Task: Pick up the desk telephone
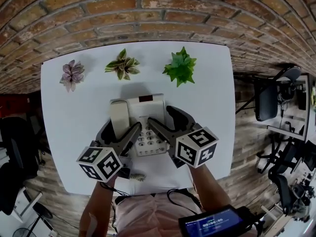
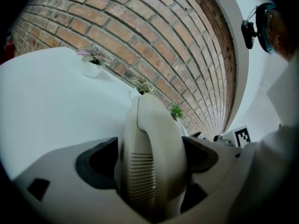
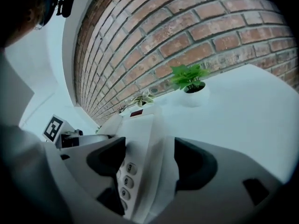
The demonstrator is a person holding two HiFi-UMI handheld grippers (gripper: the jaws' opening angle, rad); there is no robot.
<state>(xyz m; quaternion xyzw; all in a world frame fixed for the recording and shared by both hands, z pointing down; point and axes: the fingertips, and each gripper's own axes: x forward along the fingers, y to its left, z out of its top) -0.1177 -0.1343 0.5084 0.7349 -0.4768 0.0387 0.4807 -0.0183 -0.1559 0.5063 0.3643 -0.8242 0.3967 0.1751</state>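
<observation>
A cream desk telephone [image 1: 148, 113] lies in the middle of the white table [image 1: 64, 112], its handset [image 1: 118, 117] resting on the cradle at its left. My left gripper [image 1: 121, 128] straddles the handset's near end. In the left gripper view the handset [image 2: 152, 143] fills the space between the dark pads [image 2: 100, 162], and I see no squeeze. My right gripper [image 1: 159, 115] straddles the phone's right side. In the right gripper view the keypad edge [image 3: 140, 139] sits between the wide-set jaws of that gripper [image 3: 150, 162]. Both grippers are open.
Three small potted plants stand along the table's far edge: a pink one [image 1: 72, 74], a variegated one [image 1: 122, 64] and a green one [image 1: 180, 67]. A brick wall rises behind them. The coiled cord [image 1: 136, 177] lies at the near edge. Office chairs [image 1: 266, 100] stand to the right.
</observation>
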